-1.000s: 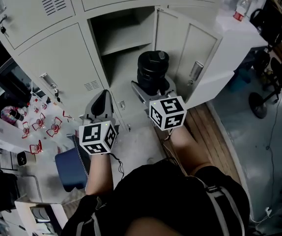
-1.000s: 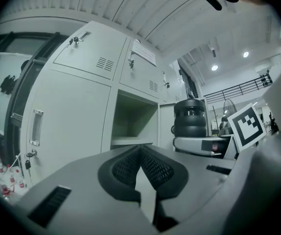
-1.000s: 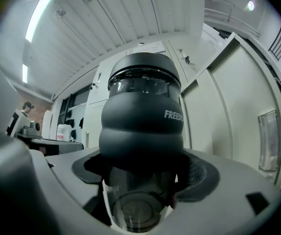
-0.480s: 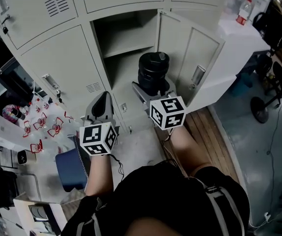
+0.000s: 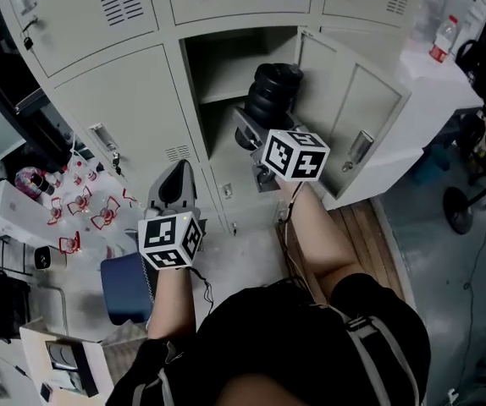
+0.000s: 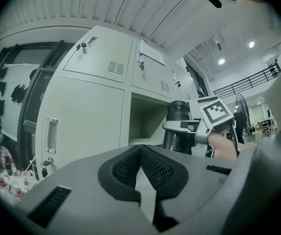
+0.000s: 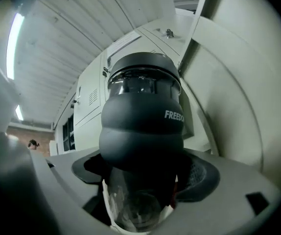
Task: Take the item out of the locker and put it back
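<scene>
The right gripper [image 5: 266, 118] has gone up and forward over the last second: the arm behind it is stretched out further, and the bottle [image 5: 278, 85] it carries, which a moment ago hung low in front of the locker [image 5: 107, 100], now sits ahead of the gripper level with the shelf [image 5: 219, 96] and at the mouth of the open compartment. The grip itself has not changed. In the right gripper view the jaws stand wide and are clamped on the bottle's lower, clear part, with the dark ribbed body and lid rising upright straight ahead of them and tilted a little. The open door [image 5: 357, 112] lies just to this gripper's right, and the compartment's back wall is beyond the bottle. The left gripper [image 5: 173, 186] has hardly moved; it hangs lower and to the left of the other, pointed at the closed lower door, with its pads [image 6: 155, 166] brought together and nothing between them. Judging by this, the taking out is done and the return is under way: the bottle looks lined up with the upper space, so what remains is to carry it in over the shelf, set it down and let go. The risk I see is the base catching the shelf's front edge.
</scene>
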`<state>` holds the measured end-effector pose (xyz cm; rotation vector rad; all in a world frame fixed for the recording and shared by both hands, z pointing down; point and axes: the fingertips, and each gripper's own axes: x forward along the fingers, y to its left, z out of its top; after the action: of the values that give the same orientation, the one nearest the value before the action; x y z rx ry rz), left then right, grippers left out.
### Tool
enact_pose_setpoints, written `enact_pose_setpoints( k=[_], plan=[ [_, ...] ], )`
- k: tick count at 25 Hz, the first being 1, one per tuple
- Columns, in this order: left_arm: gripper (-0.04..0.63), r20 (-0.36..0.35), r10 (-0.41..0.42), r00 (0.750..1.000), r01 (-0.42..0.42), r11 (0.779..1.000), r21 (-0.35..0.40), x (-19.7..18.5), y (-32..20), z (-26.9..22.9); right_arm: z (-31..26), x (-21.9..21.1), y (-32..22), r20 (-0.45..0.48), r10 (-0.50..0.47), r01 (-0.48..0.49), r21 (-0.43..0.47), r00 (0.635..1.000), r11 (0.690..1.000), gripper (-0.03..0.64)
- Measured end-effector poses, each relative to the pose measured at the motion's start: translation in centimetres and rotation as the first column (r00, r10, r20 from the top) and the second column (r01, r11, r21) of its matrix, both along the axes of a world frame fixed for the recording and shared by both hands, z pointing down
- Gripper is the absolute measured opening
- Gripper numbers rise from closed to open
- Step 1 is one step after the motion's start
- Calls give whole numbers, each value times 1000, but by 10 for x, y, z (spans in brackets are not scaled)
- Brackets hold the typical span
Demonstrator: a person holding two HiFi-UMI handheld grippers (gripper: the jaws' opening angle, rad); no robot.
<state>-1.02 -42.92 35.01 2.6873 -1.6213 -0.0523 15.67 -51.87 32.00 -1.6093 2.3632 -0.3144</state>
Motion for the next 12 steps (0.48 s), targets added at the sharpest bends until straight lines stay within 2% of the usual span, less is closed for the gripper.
enact_pose_setpoints(
  k=[6,12],
  plan=[
    [12,8,-77,997,77,997,4,-27,-10,-4,-13,-1,-56,163,-17,25,-45,986,999,426],
    [12,15,-147,989,147,989,22,-52,-18,-12,-22,-8,-107,201,-15,31,-77,979,997,425]
  ],
)
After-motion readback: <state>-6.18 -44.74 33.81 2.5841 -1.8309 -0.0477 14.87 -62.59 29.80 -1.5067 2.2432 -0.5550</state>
